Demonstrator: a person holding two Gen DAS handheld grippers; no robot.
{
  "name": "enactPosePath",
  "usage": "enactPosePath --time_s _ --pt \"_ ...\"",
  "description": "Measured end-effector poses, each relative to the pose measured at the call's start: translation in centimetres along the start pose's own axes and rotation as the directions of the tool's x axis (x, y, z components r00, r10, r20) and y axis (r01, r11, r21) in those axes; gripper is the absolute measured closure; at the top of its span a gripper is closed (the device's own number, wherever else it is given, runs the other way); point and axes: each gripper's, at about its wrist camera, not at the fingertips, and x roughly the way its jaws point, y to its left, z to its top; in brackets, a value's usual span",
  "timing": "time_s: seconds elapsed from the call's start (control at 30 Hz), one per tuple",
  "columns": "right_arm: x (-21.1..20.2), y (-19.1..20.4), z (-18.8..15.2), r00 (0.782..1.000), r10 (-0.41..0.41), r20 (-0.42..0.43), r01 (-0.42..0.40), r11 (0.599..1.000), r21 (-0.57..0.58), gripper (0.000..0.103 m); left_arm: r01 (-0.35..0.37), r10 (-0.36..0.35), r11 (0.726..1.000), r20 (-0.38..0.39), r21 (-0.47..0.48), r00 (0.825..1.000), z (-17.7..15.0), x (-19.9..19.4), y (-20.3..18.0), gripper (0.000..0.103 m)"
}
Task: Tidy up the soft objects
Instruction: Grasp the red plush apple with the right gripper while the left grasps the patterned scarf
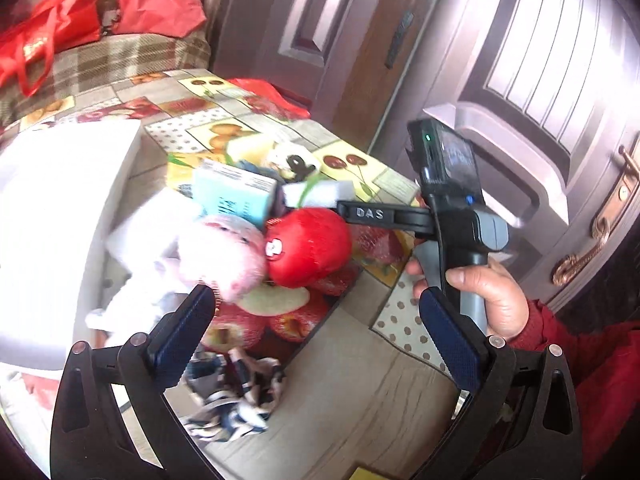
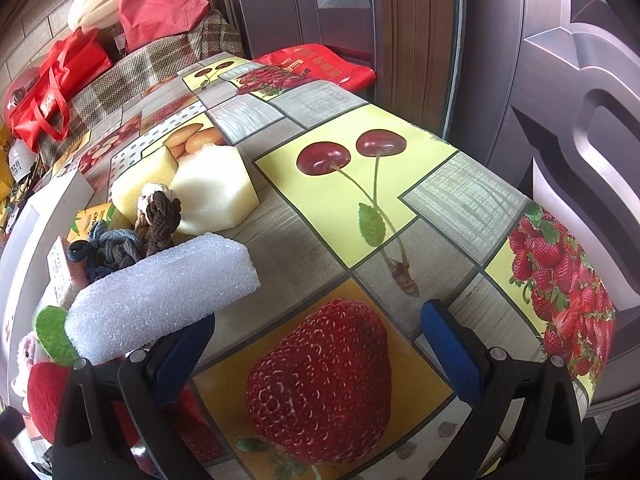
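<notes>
A pink plush [image 1: 224, 256] with a red plush apple [image 1: 308, 246] lies in a pile on the fruit-print table [image 2: 352, 200]. My left gripper [image 1: 316, 316] is open and empty just in front of the plush. A patterned cloth [image 1: 240, 392] lies under it. My right gripper [image 2: 320, 332] is open and empty above the printed strawberry; it also shows in the left wrist view [image 1: 360, 213], beside the apple. A white foam block [image 2: 160, 292], yellow sponges [image 2: 212, 188], and brown and blue braided ropes [image 2: 158, 216] lie to its left.
A white box [image 1: 60, 216] stands at the table's left. A teal carton [image 1: 236, 196] lies in the pile. Red bags [image 2: 56, 84] sit on a plaid seat behind the table. A brown door [image 2: 540, 80] is close on the right.
</notes>
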Motion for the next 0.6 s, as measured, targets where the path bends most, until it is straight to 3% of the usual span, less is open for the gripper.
enactPosePath --time_s 0.1,0.23,0.33,0.4,0.47,0.53,0.6 --pt "0.0 0.0 0.0 1.000 0.005 0.003 -0.005 1.000 0.003 0.000 -0.043 0.044 0.999 0.032 -0.020 0.999 -0.6 -2.5 2.3 0.000" --pt "-0.5 -0.4 -0.2 0.999 0.041 0.021 -0.041 0.999 0.007 0.000 -0.130 0.132 0.990 -0.032 0.053 0.991 -2.1 -1.8 3.2 0.000" --pt "-1.4 -1.0 -0.8 0.994 0.103 0.039 -0.102 0.995 -0.023 0.000 -0.120 0.127 0.990 -0.096 0.071 0.987 -3.9 -0.6 2.8 0.000" --pt "-2.3 -1.6 -1.4 0.970 0.234 0.072 -0.231 0.972 -0.038 0.000 -0.124 0.134 0.989 -0.136 0.085 0.982 -4.5 0.4 2.4 0.000" --pt "-3.3 -2.3 -2.0 0.927 0.359 0.110 -0.354 0.933 -0.063 0.000 -0.146 0.160 0.984 -0.160 0.098 0.974 -4.9 1.2 2.1 0.000" --pt "-4.7 -2.4 -2.7 0.890 0.429 0.155 -0.414 0.903 -0.117 0.000 -0.154 0.168 0.984 -0.174 0.093 0.970 -4.9 1.8 2.2 0.001" --pt "-5.6 -1.3 -2.9 0.864 0.486 0.131 -0.458 0.867 -0.197 0.000 -0.148 0.164 0.984 -0.185 0.098 0.969 -4.9 2.1 2.0 0.011"
